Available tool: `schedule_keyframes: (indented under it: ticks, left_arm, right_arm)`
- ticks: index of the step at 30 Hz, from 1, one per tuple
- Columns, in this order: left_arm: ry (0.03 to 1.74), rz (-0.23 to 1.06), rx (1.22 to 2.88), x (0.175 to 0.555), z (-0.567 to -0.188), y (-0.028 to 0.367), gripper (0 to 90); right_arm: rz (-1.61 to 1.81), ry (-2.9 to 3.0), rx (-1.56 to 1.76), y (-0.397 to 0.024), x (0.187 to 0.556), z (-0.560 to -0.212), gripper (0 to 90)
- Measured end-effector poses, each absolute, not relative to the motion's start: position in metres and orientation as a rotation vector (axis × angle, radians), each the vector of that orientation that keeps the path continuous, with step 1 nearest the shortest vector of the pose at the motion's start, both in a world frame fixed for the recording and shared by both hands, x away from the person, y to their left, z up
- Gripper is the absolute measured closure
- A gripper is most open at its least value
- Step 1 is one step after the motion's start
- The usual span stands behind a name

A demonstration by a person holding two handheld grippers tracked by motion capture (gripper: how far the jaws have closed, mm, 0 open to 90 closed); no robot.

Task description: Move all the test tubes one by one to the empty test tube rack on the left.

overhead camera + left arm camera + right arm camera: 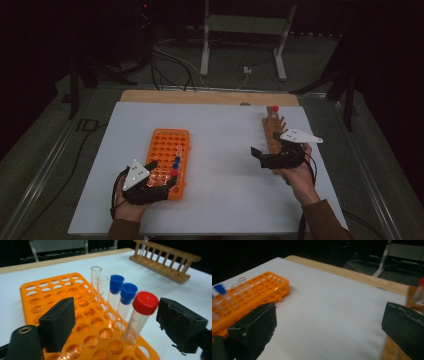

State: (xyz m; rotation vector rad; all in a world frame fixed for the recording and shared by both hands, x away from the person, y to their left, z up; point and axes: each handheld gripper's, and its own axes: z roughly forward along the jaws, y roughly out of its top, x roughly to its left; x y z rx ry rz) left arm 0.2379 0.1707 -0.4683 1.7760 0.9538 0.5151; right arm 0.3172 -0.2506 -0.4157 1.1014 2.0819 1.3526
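left gripper (110,322) wide around red-capped tube (140,315), right gripper (329,327) wide, blurred orange rack (249,297) cut off

I count two racks on the surface (220,200): one orange plastic rack (62,315) at the near left and one wooden rack (272,132) at the far right. In the orange rack stand five tubes: one with a red cap (145,303), two with blue caps (116,283), and two open clear ones (96,270) with no cap. The wooden rack carries one tube with a red cap (275,108) at its far end. I hold two tongs, one in my left hand (162,175) and one in my right hand (257,154), each with two black jaws.
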Motion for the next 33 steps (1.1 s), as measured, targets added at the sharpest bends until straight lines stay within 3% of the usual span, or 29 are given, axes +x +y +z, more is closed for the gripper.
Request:
schedule_keyframes:
  ticks: [8, 23, 31, 33]
  left_arm:
    - [1.032, 0.566, 1.711, 0.240, -0.465, 0.181, 1.3]
    - [1.063, 0.571, 1.671, 0.242, -0.465, 0.185, 1.1]
    - [1.078, 0.573, 1.657, 0.242, -0.465, 0.189, 1.2]
    - [1.079, 0.570, 1.653, 0.242, -0.465, 0.190, 1.2]
  right_arm:
    - [1.284, 2.000, 1.181, -0.278, 0.346, -0.409, 0.0]
    - [1.191, 1.916, 1.302, -0.297, 0.409, -0.416, 6.3]
    - [1.102, 1.903, 1.383, -0.295, 0.439, -0.430, 17.6]
    - [1.068, 1.911, 1.387, -0.294, 0.444, -0.433, 24.8]
